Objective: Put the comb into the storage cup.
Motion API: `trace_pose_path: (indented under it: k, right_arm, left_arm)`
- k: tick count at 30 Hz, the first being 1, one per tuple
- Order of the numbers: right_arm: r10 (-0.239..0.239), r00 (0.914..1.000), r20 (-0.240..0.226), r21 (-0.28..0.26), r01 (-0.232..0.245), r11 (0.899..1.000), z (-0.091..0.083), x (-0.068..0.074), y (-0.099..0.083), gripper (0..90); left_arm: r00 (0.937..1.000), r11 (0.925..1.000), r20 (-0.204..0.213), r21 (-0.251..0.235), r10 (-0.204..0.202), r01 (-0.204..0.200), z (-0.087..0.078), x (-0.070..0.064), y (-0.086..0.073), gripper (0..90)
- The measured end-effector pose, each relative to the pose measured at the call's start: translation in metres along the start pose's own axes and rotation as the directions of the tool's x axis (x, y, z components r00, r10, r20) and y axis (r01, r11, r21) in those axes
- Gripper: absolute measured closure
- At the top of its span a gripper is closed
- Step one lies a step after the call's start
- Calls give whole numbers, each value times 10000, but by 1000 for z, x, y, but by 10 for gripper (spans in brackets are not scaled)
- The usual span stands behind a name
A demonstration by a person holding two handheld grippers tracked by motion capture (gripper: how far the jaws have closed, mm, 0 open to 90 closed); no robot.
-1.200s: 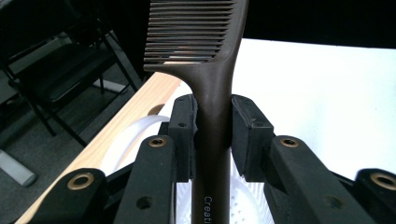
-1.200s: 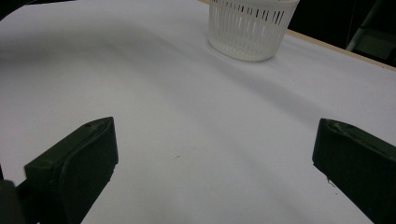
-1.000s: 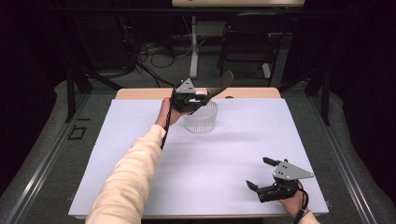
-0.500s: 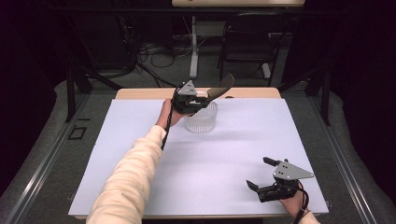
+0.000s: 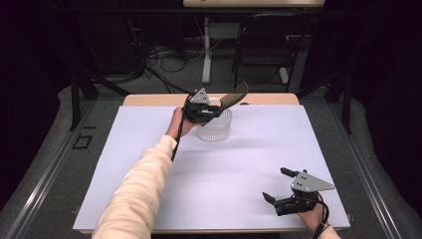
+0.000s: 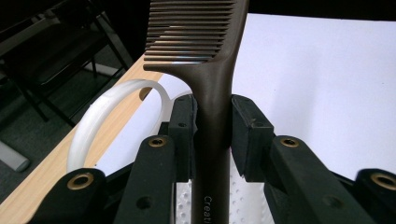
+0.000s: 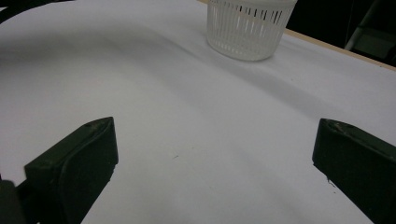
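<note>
L gripper [image 5: 215, 110]: jaws closed tight on the comb [image 6: 212, 88], pads clamping the handle on both flat sides, w/ the neck and teeth sticking out past the tips. In the L gripper view the comb's long axis runs straight along the jaws, teeth end farthest out. From the high view we see the comb [image 5: 234, 94] held up off the table, tilted, toothed end up and to the right, handle end at the jaws.

Key relation: the basket [image 5: 214, 126] sits directly below and just in front of the L jaws; its white rim curves under the pads in the L gripper view. Comb is over the basket mouth, not in it; we can't tell if the handle end touches the rim. We judge the next move turns on tipping the long axis steeper so the comb drops or stands inside, since as it lies now it is longer than the mouth is wide.

R gripper [image 5: 279, 191]: jaws wide open, nothing held, parked near the front right corner, well apart from the basket [image 7: 250, 28]. L hand clearly the nearer.

Room: white sheet [image 5: 249, 159] bare all round the basket. Basket is near the far edge of the table [image 5: 149, 99], so less margin behind it than in front.
</note>
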State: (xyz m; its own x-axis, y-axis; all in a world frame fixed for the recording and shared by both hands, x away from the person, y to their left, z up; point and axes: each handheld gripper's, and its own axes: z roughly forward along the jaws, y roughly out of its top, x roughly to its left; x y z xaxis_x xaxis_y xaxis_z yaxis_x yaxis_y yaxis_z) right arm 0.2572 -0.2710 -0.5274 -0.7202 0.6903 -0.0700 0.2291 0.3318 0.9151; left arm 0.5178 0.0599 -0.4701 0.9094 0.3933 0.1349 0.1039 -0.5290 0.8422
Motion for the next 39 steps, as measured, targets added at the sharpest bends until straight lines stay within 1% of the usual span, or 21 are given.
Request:
trace_pose_path:
  k: [9,19,39]
  right_arm:
    - [19,10000,0,-7,-19,10000,0,0,0,0]
    - [25,10000,-5,11,-25,10000,0,0,0,0]
    - [30,10000,8,20,-30,10000,0,0,0,0]
  left_arm:
    - [10000,9997,-39,223,66,-65,3,0,-1,713]
    - [10000,9996,-17,283,44,-44,6,0,-2,712]
    - [9999,9982,-53,581,159,-156,12,1,-5,711]
